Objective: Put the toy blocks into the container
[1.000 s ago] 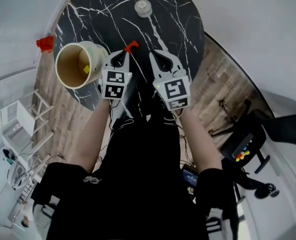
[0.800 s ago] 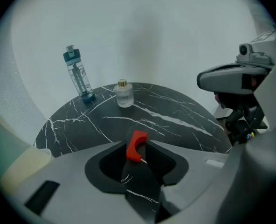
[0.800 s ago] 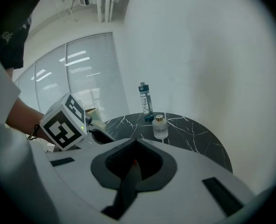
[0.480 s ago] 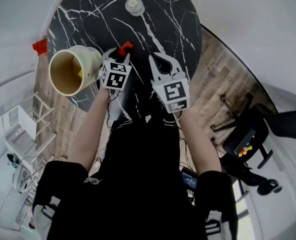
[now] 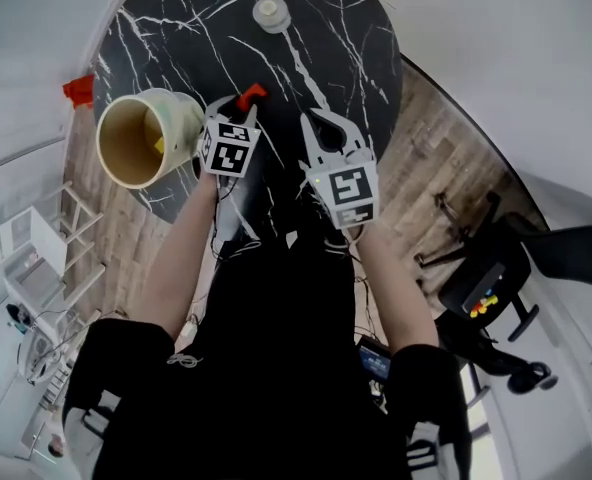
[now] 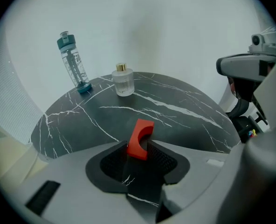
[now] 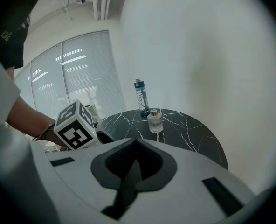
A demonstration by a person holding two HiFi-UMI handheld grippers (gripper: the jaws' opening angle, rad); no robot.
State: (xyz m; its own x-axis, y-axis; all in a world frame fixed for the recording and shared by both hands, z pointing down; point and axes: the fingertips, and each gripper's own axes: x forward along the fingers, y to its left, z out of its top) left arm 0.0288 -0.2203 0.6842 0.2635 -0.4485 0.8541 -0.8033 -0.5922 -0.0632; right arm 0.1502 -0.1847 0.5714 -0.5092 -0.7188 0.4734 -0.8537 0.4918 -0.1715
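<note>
Left gripper (image 5: 238, 108): jaws apart and closing. The red block (image 6: 140, 139), arch-shaped, stands tilted between the tips on the black marble table (image 5: 346, 48). Can't tell if the pads touch it.

Right gripper (image 5: 318, 120): jaws fully together, nothing between them. It hovers just right of the left one, over the near part of the table.

Container (image 5: 136, 138): cream cup at the table's left edge, just left of my left gripper, mouth facing up. A yellow block (image 5: 159, 145) is already inside, against the wall.

Far side of the table: small glass bottle (image 6: 123, 80) and a clear water bottle (image 6: 72, 62), both upright, well apart from the red block.
</note>
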